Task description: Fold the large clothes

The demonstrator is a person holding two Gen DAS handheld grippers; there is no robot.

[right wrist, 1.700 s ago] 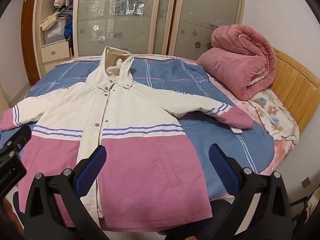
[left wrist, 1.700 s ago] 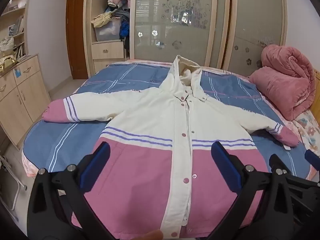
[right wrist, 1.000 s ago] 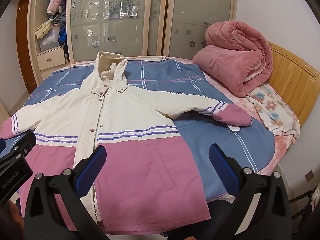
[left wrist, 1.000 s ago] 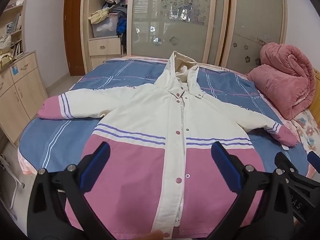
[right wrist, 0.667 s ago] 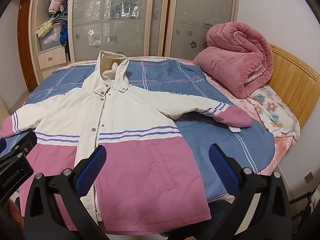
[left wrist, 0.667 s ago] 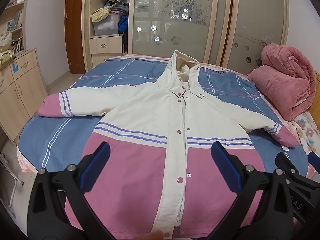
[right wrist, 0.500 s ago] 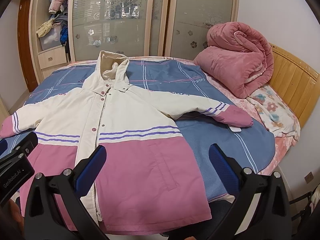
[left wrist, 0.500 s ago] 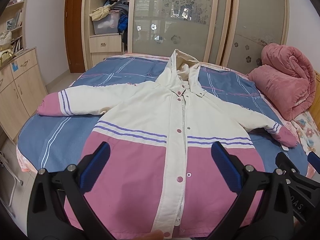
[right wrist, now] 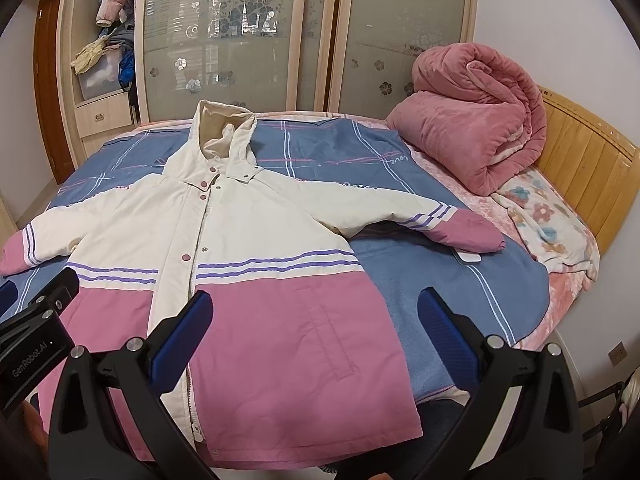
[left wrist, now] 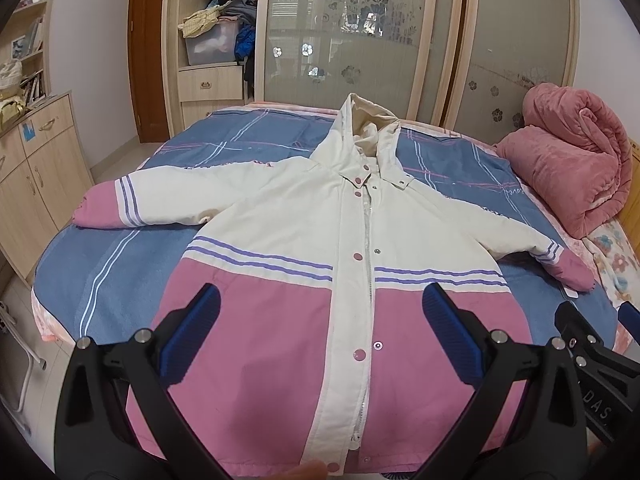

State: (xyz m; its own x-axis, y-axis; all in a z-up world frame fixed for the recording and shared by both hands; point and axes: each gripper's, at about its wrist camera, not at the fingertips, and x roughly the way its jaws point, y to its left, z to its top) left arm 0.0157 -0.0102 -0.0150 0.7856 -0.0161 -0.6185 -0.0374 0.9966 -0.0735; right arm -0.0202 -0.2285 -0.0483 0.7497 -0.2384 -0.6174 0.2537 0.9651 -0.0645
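Note:
A hooded jacket (left wrist: 304, 232) (right wrist: 248, 232), cream on top and pink below with purple stripes, lies flat and face up on the bed, both sleeves spread out. Its left sleeve (left wrist: 132, 204) ends in a pink cuff, as does its right sleeve (right wrist: 460, 228). My left gripper (left wrist: 320, 320) hangs open above the pink hem, holding nothing. My right gripper (right wrist: 314, 320) also stands open, over the jacket's lower right panel. The hem nearest me is partly hidden behind the gripper frames.
The bed has a blue plaid cover (left wrist: 96, 276) (right wrist: 440, 280). A rolled pink quilt (left wrist: 572, 168) (right wrist: 476, 128) and a floral pillow (right wrist: 548, 220) lie by the wooden headboard (right wrist: 588, 176). Wardrobe doors (left wrist: 352, 28) stand behind; a low cabinet (left wrist: 32, 168) is at the left.
Both views have shifted slightly over the jacket's hem; the jacket has not moved and both grippers stay open.

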